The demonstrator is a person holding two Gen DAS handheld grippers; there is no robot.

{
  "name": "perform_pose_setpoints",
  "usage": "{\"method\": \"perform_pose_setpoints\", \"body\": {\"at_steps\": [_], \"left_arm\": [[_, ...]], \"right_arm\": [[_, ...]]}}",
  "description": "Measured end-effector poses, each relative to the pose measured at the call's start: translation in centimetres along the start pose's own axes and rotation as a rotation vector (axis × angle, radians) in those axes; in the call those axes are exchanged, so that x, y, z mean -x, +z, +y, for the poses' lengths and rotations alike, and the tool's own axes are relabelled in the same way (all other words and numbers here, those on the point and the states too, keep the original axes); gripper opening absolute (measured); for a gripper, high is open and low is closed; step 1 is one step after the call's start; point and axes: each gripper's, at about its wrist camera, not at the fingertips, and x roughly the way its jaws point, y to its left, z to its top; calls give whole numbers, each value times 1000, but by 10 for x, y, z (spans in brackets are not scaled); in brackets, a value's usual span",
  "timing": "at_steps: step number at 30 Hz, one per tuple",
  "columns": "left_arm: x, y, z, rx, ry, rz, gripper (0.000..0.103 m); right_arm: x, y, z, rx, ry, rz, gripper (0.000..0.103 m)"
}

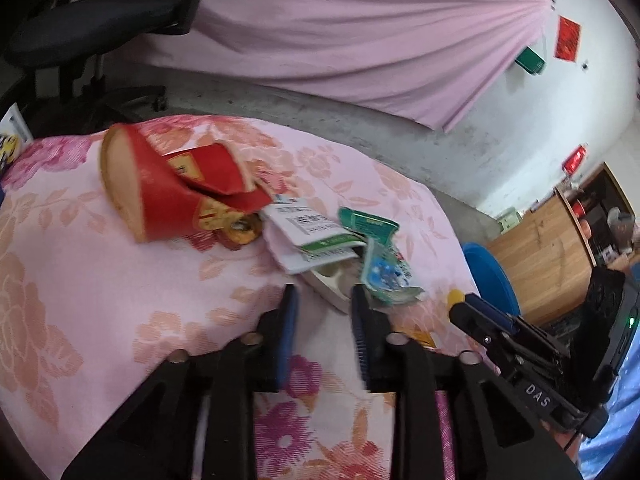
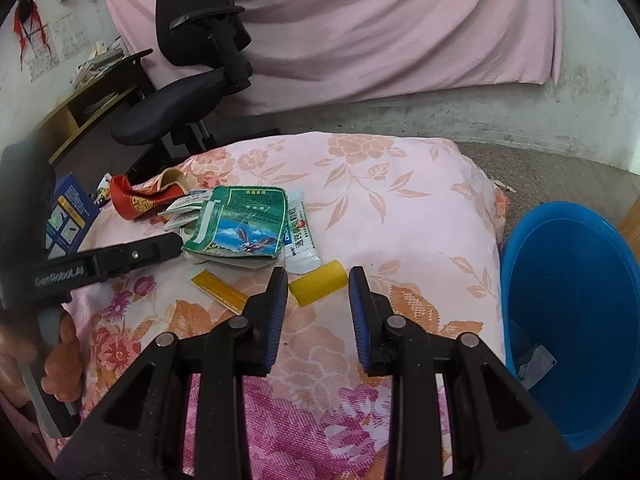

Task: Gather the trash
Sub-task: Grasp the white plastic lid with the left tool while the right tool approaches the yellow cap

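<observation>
**Trash on flowered cloth, bucket alongside**

Left gripper (image 1: 324, 300): jaws apart, empty, tips by a white tray (image 1: 334, 282).
Right gripper (image 2: 318, 284): jaws apart, empty, framing a yellow cylinder (image 2: 319, 282).
Green packet (image 2: 240, 224), tube (image 2: 299, 236), red cup (image 1: 160, 188): on the cloth (image 2: 400, 208).
Blue bucket (image 2: 576, 320): right of the cloth.

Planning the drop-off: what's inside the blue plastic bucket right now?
In the right wrist view, the blue plastic bucket holds one small grey flat scrap against its near-left inner wall. The rest of the visible interior is bare blue plastic; the right gripper hides nothing, but the frame edge cuts off the bucket's right side.
</observation>
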Motion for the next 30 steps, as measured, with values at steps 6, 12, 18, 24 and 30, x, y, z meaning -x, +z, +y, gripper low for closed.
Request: {"method": "perform_pose_setpoints", "body": {"at_steps": [6, 12, 18, 24, 30], "left_arm": [[-9, 2, -6, -1, 7, 13, 35], [-24, 14, -6, 61, 10, 15, 35], [-33, 16, -16, 4, 65, 32, 35], [-32, 8, -15, 3, 69, 36, 21], [-28, 4, -14, 8, 35, 40, 14]], "right_arm": [[1, -1, -3, -21, 15, -1, 59], [4, -1, -5, -32, 8, -11, 59], [4, -2, -12, -71, 13, -12, 59], [5, -2, -20, -116, 36, -17, 59], [5, -3, -25, -137, 48, -14, 59]]}}
